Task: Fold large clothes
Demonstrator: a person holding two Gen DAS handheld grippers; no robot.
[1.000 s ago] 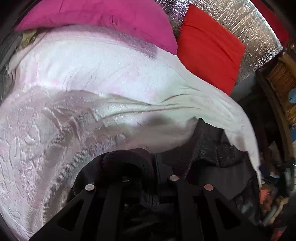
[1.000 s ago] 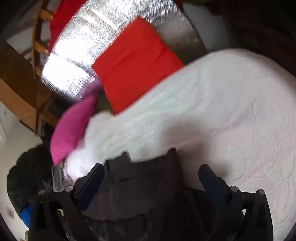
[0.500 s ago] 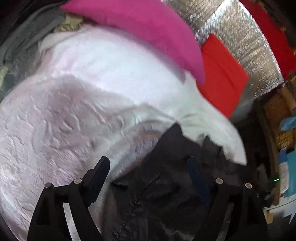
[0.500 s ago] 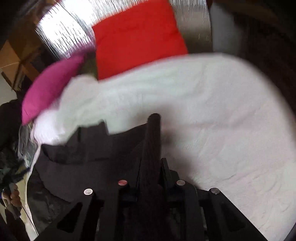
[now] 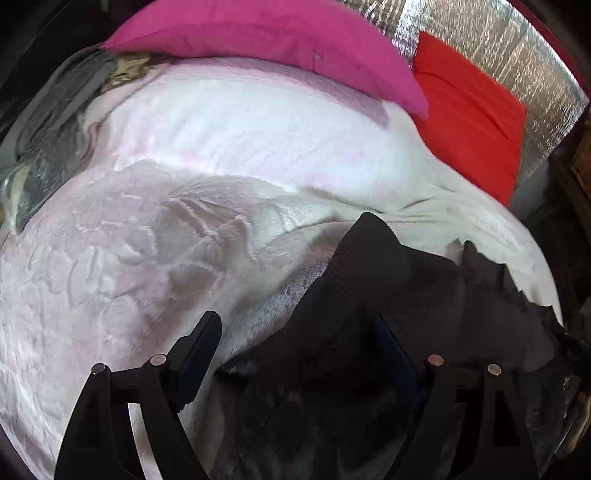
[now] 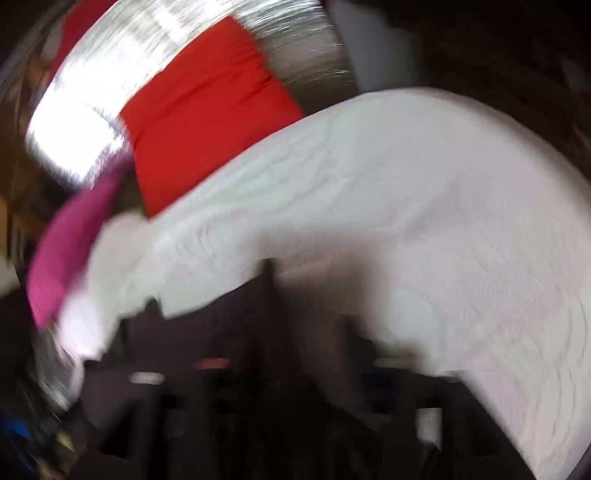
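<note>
Left claw (image 5: 291, 345) open astride a raised fold of the dark garment (image 5: 388, 295) at the bed's near right edge, right claw (image 6: 280, 354) opening in heavy blur, grip unreadable: risk is garment sliding off the white bedspread (image 5: 166, 240) edge, unheld.

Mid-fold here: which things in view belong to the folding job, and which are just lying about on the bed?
Belongs to the job:
- black garment
- left gripper, open over the garment
- right gripper, blurred, jaws opening
- white bedspread, the folding surface

Just lying about:
- pink pillow
- red cushion
- silver foil sheet
</note>
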